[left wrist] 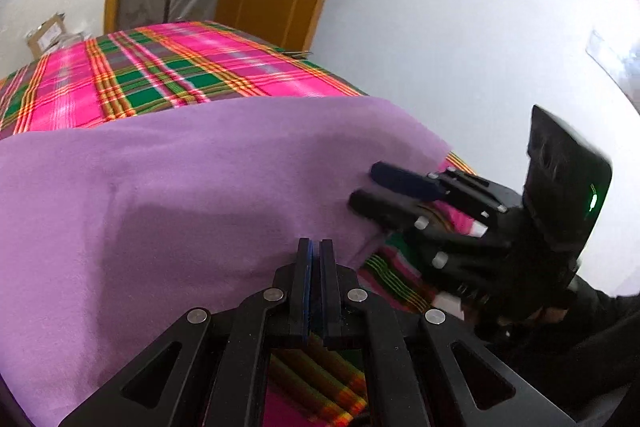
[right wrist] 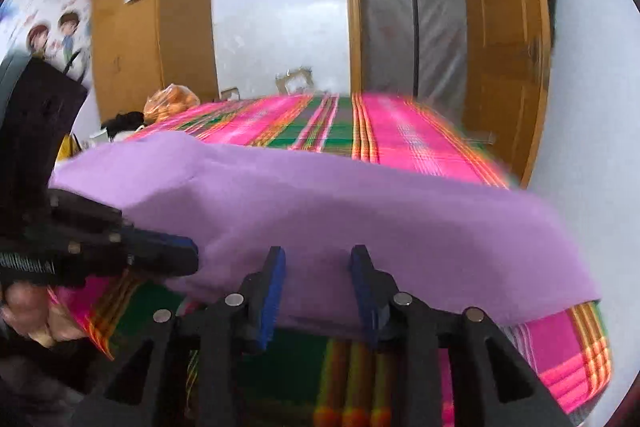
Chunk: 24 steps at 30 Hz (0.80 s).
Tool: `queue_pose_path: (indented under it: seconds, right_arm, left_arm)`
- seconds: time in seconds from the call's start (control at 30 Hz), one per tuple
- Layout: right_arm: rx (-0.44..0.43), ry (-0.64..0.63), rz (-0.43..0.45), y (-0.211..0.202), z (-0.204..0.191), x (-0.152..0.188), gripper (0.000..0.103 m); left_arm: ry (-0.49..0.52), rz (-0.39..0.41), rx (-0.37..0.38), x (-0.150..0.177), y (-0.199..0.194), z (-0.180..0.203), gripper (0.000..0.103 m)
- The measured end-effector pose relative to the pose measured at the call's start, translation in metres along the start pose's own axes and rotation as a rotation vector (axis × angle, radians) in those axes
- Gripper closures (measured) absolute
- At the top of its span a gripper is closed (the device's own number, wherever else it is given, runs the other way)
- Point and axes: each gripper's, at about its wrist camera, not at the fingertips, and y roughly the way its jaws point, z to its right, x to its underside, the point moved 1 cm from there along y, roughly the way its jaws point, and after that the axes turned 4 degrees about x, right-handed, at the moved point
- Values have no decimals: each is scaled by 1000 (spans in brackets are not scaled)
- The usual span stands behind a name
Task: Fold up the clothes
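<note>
On the bed, over a pink and green plaid cover (left wrist: 168, 67), the purple garment (left wrist: 192, 187) lies spread, its near edge drawn toward the person. To the left, the left tool (left wrist: 315, 259) has its jaws pressed together on the garment's near edge; I judge it to be pinching the cloth, since the fabric runs right up to the closed tips. It angles downward over the bed. To fold well from here, that pinch should keep firm while the other side finds a matching grip on the same edge, so the cloth lifts evenly and the fold line lies straight. To the right, the right tool (right wrist: 320, 287) stands partly apart, its blue pads (right wrist: 276, 291) either side of the garment's edge without pressing it. In the left camera it shows rolled onto its side, fingers one above the other, a hand (left wrist: 532, 311) gripping its handle low beside the bed's edge
</note>
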Motion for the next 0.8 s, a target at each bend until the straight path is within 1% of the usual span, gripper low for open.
queue_pose_path:
  seconds: [0.03, 0.1, 0.17, 0.23, 0.27, 0.3, 0.37, 0.4, 0.47, 0.53, 0.57, 0.67, 0.73, 0.8]
  right_arm:
    - [9, -25, 15, -4, -5, 3, 67]
    - [-6, -4, 14, -9, -3, 5, 67]
    - [-18, 22, -1, -12, -2, 2, 68]
    - [-30, 32, -2, -8, -7, -3, 68]
    - [-50, 34, 11, -5, -11, -7, 68]
    - [-70, 34, 21, -1, -15, -10, 68]
    - [-102, 7, 1, 6, -26, -9, 67]
    - [-100, -11, -12, 10, -28, -5, 67]
    - [-106, -38, -8, 7, -27, -4, 68]
    - [-152, -21, -52, 9, -19, -7, 69]
    - [-161, -6, -74, 9, -14, -11, 69]
    - [-134, 47, -87, 13, -1, -32, 69]
    - [-169, 67, -59, 16, 1, -53, 69]
    - [-201, 49, -41, 26, -4, -76, 68]
  left_arm:
    - [2, 2, 8, 2, -2, 0, 100]
    - [8, 4, 18, 5, -5, 0, 100]
    - [13, 17, 4, 5, -12, -1, 100]
    - [8, 64, -31, 4, -25, -4, 100]
    - [5, 87, -49, 4, -31, -6, 100]
    - [-9, 101, -80, 4, -36, -10, 100]
    - [-37, 128, -141, 4, -46, -20, 100]
    - [-55, 112, -155, 6, -47, -25, 100]
    - [-92, 78, -184, 10, -49, -35, 99]
    - [-128, 46, -212, 14, -52, -46, 98]
    - [-132, 53, -223, 12, -58, -48, 98]
    - [-129, 127, -276, 1, -78, -61, 98]
    - [-150, 155, -316, -9, -87, -77, 98]
    - [-173, 176, -363, -20, -94, -97, 98]
